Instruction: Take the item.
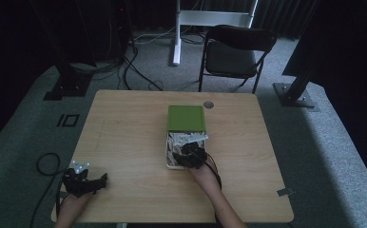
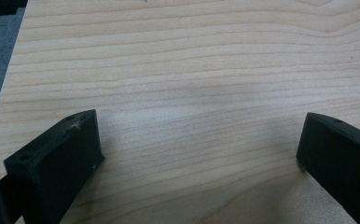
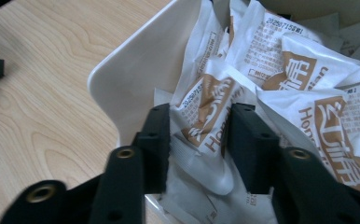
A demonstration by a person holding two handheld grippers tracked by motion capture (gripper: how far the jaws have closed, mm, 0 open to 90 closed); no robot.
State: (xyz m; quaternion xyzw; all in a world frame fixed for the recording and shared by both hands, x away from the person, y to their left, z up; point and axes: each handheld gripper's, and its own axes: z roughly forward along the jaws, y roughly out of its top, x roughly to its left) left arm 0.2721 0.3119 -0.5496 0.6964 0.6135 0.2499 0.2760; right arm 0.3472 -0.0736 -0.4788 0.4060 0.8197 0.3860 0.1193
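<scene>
A white bin (image 1: 167, 161) full of white-and-brown snack packets (image 1: 184, 138) stands mid-table, touching the near side of a green box (image 1: 186, 118). My right gripper (image 1: 191, 154) reaches into the bin from the near side. In the right gripper view its jaws (image 3: 199, 116) pinch one packet (image 3: 201, 100) by the bin's white wall (image 3: 136, 70), with more packets (image 3: 308, 70) piled to the right. My left gripper (image 1: 84, 180) rests at the table's near left corner. Its jaws (image 2: 201, 135) stand wide apart over bare wood, holding nothing.
A small grey round disc (image 1: 208, 104) lies on the table behind the green box. A black chair (image 1: 236, 50) stands beyond the far edge. A black cable loop (image 1: 46, 164) lies on the floor to the left. A small tag (image 1: 284, 192) sits near the table's right front corner.
</scene>
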